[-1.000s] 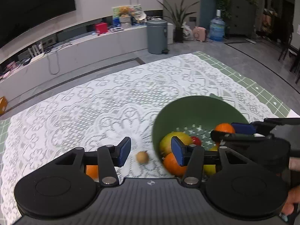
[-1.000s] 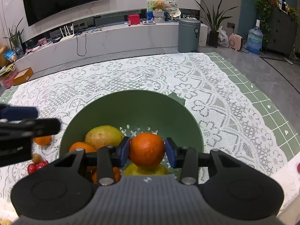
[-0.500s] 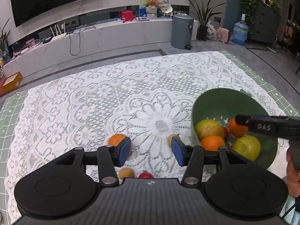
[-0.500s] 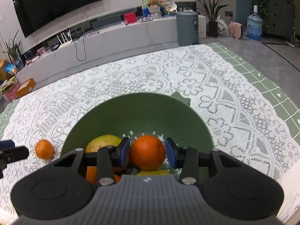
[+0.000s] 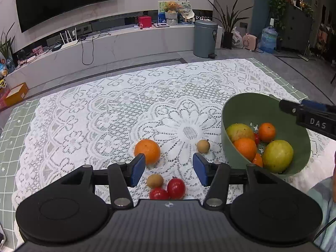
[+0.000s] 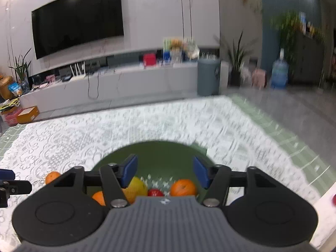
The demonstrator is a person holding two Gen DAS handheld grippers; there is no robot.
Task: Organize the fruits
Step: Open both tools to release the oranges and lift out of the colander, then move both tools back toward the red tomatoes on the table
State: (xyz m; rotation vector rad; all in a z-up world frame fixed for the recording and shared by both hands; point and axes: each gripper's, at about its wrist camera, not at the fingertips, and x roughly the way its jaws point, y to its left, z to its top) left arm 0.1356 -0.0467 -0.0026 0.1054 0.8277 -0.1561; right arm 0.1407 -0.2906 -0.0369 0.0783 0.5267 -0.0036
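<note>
Room: living room with a wall-mounted black television (image 5: pixel 67 0), a long white media bench (image 5: pixel 117 44), a grey pedal bin (image 5: pixel 204 38) and potted plants beyond the table.
Surface: white lace tablecloth (image 5: pixel 117 113) laid over a green checked mat (image 5: pixel 12 130).
Container: round green plastic colander bowl (image 5: pixel 247 109), standing at the right of the cloth in the left wrist view.
Bowl contents: a yellow-green mango (image 5: pixel 239 132) at the left, an orange (image 5: pixel 245 149) in front of it, a smaller round orange (image 5: pixel 266 132) behind, a large yellow-green round fruit (image 5: pixel 277 156) at the right, and a small red fruit (image 5: pixel 256 138) showing between them; part of another orange (image 5: pixel 257 160) peeks out low down.
Loose fruit on cloth: one big orange (image 5: pixel 147 151), a small brown round fruit (image 5: pixel 203 146) just left of the bowl, a second brown fruit (image 5: pixel 154 181) touching two red cherry tomatoes (image 5: pixel 168 189).
Left gripper (image 5: pixel 169 169): blue pads parted with nothing between them, hovering over the loose fruit; the big orange sits just beyond its left pad.
Right gripper (image 6: pixel 166 171): jaws have just been opening and now stand apart, empty, above the bowl; a round orange (image 6: pixel 183 187) lies free inside below them. This view is blurred.
Person: a sleeve (image 5: pixel 323 205) shows at the right edge.
</note>
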